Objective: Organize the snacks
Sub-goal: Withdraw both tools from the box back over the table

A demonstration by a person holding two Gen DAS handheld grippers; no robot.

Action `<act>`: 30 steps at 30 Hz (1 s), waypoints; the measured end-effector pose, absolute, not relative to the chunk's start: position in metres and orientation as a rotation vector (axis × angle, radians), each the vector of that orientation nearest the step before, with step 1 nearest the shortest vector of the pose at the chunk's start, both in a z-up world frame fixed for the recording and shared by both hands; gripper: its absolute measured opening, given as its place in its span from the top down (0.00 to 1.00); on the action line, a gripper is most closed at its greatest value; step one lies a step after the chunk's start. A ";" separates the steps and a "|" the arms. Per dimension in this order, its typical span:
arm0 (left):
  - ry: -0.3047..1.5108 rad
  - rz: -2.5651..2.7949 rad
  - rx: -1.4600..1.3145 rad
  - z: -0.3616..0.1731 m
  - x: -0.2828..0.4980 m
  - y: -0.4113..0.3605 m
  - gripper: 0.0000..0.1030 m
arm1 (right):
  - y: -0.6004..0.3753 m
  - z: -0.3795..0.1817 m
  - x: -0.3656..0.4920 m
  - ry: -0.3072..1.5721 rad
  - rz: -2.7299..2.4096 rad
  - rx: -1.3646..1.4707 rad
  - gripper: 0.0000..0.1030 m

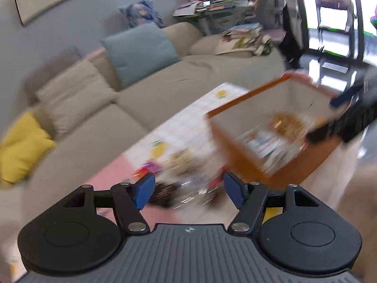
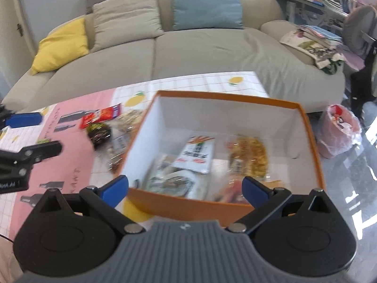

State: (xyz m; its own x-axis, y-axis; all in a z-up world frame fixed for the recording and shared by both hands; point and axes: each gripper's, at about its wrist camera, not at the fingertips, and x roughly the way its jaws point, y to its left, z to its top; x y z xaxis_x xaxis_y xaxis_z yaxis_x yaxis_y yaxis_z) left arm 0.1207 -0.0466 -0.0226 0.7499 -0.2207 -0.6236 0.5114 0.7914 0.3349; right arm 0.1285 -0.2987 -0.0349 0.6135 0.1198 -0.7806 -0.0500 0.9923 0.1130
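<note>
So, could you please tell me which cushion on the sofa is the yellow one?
The yellow cushion at the sofa's left end; the neighbouring cushions are beige and light blue.

blurred: table snacks point(image 1: 186, 184); box point(image 1: 247, 155) contents smeared

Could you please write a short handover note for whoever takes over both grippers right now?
Left gripper: open, empty, above the loose snacks.
Right gripper: open, empty, over the orange box's near edge.
In the box: a white packet, a yellow snack bag and a few blurred packets.
Left on the table, beside the box: a red packet, a dark bag, and some clear bags.
Next: probably move these into the box.
</note>
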 end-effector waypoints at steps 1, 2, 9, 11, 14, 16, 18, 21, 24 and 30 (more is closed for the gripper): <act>0.586 -0.399 0.559 -0.028 0.115 -0.033 0.23 | -0.290 -0.037 0.129 0.911 0.108 0.073 0.03; 0.574 -0.385 0.589 -0.031 0.110 -0.022 0.23 | -0.284 -0.038 0.130 0.917 0.116 0.066 0.03; 0.486 -0.303 0.738 -0.060 0.077 0.060 0.23 | -0.234 -0.039 0.134 0.934 0.172 0.049 0.03; 0.473 -0.297 0.753 -0.071 0.070 0.083 0.23 | -0.221 -0.039 0.135 0.940 0.179 0.036 0.03; 0.475 -0.283 0.799 -0.092 0.063 0.115 0.23 | -0.200 -0.038 0.138 0.955 0.180 0.006 0.03; 0.486 -0.270 0.777 -0.105 0.062 0.139 0.23 | -0.187 -0.038 0.140 0.966 0.175 -0.018 0.03; 0.487 -0.243 0.750 -0.113 0.061 0.162 0.24 | -0.174 -0.038 0.141 0.975 0.163 -0.040 0.03; 0.476 -0.211 0.723 -0.121 0.059 0.192 0.24 | -0.155 -0.038 0.143 0.988 0.152 -0.064 0.03; 0.471 -0.185 0.722 -0.131 0.054 0.222 0.24 | -0.132 -0.039 0.145 1.002 0.150 -0.082 0.03; 0.450 -0.189 0.771 -0.147 0.039 0.254 0.24 | -0.085 -0.048 0.143 1.024 0.182 -0.137 0.03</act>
State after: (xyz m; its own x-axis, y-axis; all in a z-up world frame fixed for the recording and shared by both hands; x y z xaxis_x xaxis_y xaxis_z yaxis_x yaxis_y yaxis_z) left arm 0.0395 0.2544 -0.1472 0.8889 -0.0019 -0.4580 0.3254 0.7064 0.6286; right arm 0.1431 -0.0851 -0.0482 0.5072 0.0865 -0.8575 -0.2145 0.9763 -0.0285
